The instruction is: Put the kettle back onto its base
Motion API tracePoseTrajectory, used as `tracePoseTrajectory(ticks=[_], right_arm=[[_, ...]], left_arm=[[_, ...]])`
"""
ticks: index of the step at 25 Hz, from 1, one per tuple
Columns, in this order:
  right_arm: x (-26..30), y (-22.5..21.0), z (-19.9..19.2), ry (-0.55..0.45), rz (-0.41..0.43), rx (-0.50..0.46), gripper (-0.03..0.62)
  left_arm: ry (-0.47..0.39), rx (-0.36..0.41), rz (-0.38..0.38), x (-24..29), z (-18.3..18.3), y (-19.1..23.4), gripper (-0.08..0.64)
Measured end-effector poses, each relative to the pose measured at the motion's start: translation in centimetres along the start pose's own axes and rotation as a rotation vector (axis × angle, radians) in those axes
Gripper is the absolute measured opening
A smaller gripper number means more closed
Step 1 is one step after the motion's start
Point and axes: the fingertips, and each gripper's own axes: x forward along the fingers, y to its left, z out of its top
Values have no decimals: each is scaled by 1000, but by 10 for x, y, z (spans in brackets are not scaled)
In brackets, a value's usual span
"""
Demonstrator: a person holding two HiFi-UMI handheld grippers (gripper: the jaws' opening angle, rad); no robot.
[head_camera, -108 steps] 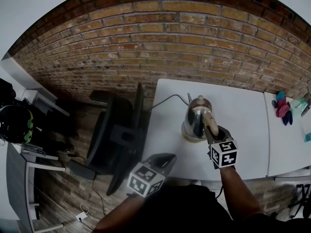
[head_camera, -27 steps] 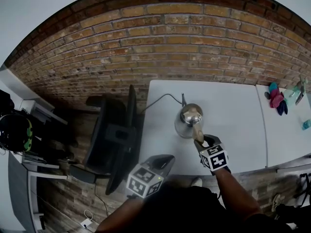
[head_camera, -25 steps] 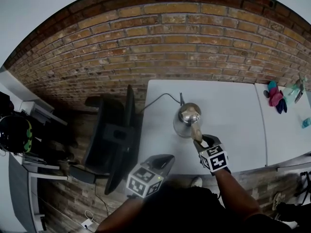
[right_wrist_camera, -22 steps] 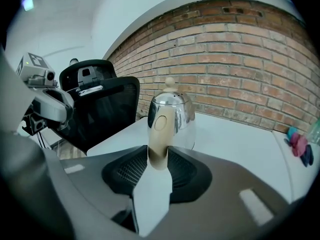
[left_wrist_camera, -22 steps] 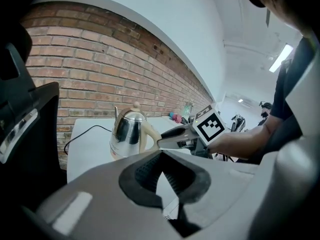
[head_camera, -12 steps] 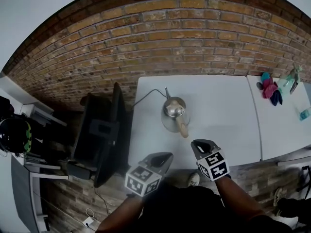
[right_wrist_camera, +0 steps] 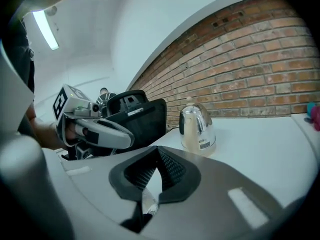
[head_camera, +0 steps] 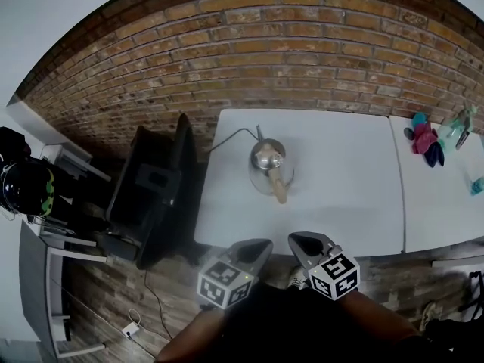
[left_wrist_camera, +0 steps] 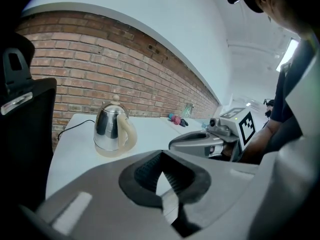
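**Surface.** White table (head_camera: pixel 340 203), plain and matte. A second white table (head_camera: pixel 442 203) adjoins it at 3 o'clock and carries pink and dark-blue items (head_camera: pixel 423 138) and a clear bottle (head_camera: pixel 457 131) at its far edge.

**Room.** Red brick wall (head_camera: pixel 302 59) at 12 o'clock, wood-plank floor (head_camera: pixel 113 308), and a black office chair (head_camera: pixel 151 195) at 9 o'clock of the table.

**Kettle** (head_camera: pixel 266 161). Polished steel, upright on its cream base (right_wrist_camera: pixel 192 145), left of the table's centre. The cream handle (head_camera: pixel 278 189) points to 6 o'clock. A black cord (head_camera: pixel 231 136) leaves toward 10 o'clock.

**Writing.** A small label (right_wrist_camera: pixel 204 143) sits on the cream lower part, its print too small to read. The marker cubes (head_camera: pixel 224 284) show black-and-white squares only.

**Left gripper** (left_wrist_camera: pixel 161 181). Jaws closed together with nothing between them. It is held off the table's near edge, at 6 o'clock of the kettle and well apart from it.

**Right gripper** (right_wrist_camera: pixel 152 176). Jaws likewise closed and empty, just beside the left gripper.
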Motion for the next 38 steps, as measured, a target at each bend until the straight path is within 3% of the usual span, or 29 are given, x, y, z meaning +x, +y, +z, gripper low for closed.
tracePoseTrajectory(ticks=[5, 16, 27, 38], right_arm=[[-6, 7, 9, -23, -1, -17, 26], [15, 47, 24, -59, -114, 25, 26], [47, 118, 21, -62, -251, 27, 26], [40, 165, 6, -71, -379, 58, 26]], left_arm=[[14, 1, -1, -8, -6, 1, 0], [-10, 68, -96, -56, 9, 27, 0], [-37, 104, -221, -123, -15, 55, 0], [4, 151, -360, -154, -48, 46, 0]])
